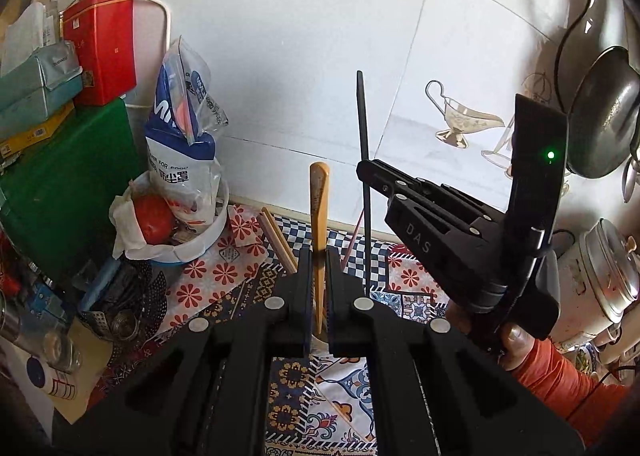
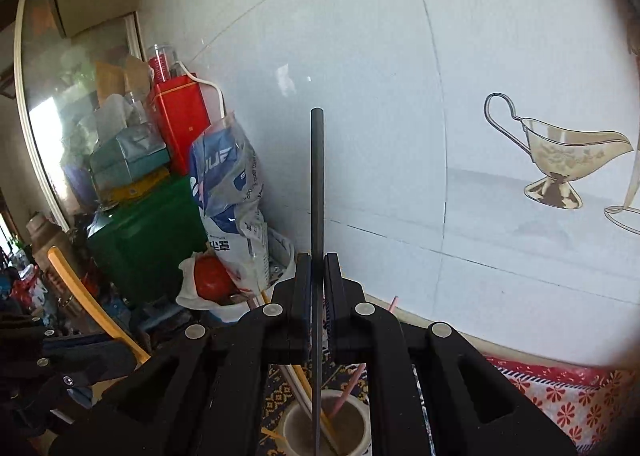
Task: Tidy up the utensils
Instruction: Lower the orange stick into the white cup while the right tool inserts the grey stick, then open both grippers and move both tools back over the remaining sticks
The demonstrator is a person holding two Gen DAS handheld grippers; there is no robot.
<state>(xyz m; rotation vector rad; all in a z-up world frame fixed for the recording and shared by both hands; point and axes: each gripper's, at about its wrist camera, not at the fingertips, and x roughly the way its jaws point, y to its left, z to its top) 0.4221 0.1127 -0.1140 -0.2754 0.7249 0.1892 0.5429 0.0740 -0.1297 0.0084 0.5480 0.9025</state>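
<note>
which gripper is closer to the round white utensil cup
Right. The right gripper holds a thin black stick over the round white cup; the left gripper sits off to the side.

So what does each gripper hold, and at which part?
Left gripper: yellow wooden utensil, gripped partway along its shaft. Right gripper: black chopstick, gripped around mid-length.

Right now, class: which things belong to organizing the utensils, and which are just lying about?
Job:
- black chopstick in right tongs
- yellow utensil in left tongs
- white holder cup

Lying about:
- tomato
- red tin
- green box
</note>
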